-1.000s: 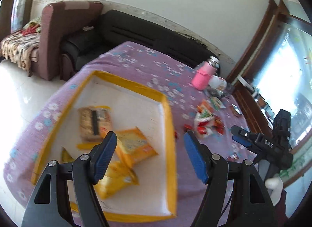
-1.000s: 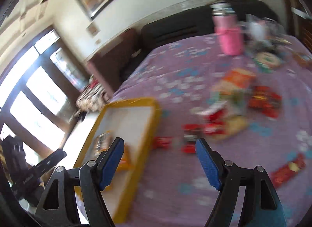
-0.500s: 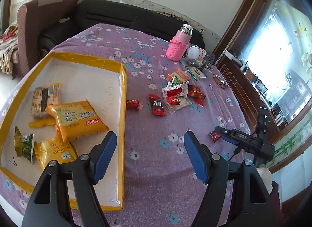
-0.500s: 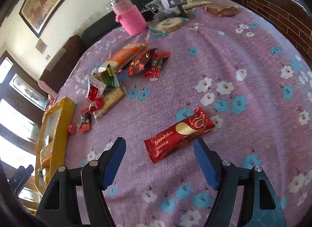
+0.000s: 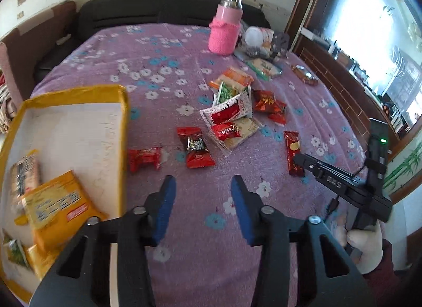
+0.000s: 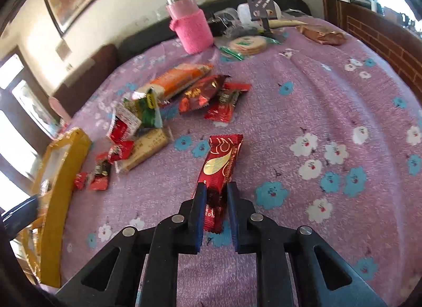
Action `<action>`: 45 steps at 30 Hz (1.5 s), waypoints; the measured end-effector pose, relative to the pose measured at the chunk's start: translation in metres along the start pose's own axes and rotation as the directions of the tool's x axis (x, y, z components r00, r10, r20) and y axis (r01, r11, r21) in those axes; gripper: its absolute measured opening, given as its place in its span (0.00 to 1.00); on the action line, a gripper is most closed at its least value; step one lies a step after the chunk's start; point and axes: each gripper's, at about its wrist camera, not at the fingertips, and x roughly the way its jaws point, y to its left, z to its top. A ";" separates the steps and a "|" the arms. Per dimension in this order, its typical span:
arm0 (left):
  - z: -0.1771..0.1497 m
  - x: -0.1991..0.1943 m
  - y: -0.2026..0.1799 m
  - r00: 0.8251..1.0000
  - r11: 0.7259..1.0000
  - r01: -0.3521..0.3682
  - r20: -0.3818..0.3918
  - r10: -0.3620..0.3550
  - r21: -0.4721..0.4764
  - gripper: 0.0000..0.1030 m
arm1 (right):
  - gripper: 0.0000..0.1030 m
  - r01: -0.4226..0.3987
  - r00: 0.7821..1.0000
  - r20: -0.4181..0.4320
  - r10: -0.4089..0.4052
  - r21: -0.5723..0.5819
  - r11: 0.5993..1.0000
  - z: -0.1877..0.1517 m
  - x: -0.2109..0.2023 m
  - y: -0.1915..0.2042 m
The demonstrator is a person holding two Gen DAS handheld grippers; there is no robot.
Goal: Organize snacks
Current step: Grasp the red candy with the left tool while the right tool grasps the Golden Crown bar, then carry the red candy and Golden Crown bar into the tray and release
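A long red snack bar lies on the purple flowered cloth, and my right gripper is closing on its near end, pads against the wrapper. The same bar shows at the right of the left wrist view. My left gripper hovers over bare cloth just short of two small red candies; its jaws are closing with nothing between them. The yellow-rimmed tray at the left holds yellow packets and a biscuit pack.
A heap of mixed snacks lies mid-table. A pink-sleeved bottle and clutter stand at the far edge. A dark sofa runs behind the table, and a wooden cabinet is at the right. A hand grips the right tool.
The left gripper swung right from over the tray to the loose candies and its jaws narrowed. The right gripper dropped onto the red bar and closed on it.
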 end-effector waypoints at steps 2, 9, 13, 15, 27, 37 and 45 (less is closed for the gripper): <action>0.009 0.016 -0.002 1.000 0.999 -0.030 -0.010 0.030 0.012 0.39 | 0.15 -0.023 1.000 0.000 0.023 0.009 1.000 0.002 0.000 -0.002; 0.032 0.063 -0.008 0.997 0.996 -0.075 -0.033 0.076 0.045 0.39 | 0.13 -0.071 0.997 -0.012 0.072 0.022 0.997 0.004 0.002 -0.004; 0.038 0.086 -0.010 0.995 0.995 -0.079 -0.063 0.083 0.064 0.39 | 0.13 -0.086 0.996 -0.018 0.087 0.035 0.996 0.003 0.003 -0.005; 0.037 0.090 -0.012 0.993 0.992 -0.097 -0.064 0.102 0.076 0.23 | 0.13 -0.092 0.995 -0.021 0.093 0.040 0.995 0.004 0.003 -0.006; 0.024 0.049 -0.022 0.998 0.995 -0.061 0.018 0.060 0.074 0.22 | 0.03 -0.121 0.993 -0.005 0.122 0.049 0.991 0.003 0.000 -0.008; -0.003 -0.022 0.005 0.993 0.997 0.048 0.115 -0.042 -0.056 0.22 | 0.25 -0.184 0.981 -0.024 0.191 0.161 0.970 0.006 0.006 -0.022; -0.037 -0.077 0.052 0.978 0.986 0.025 0.208 0.009 -0.162 0.22 | 0.32 0.087 0.993 -0.073 -0.091 -0.052 0.995 0.021 0.025 0.041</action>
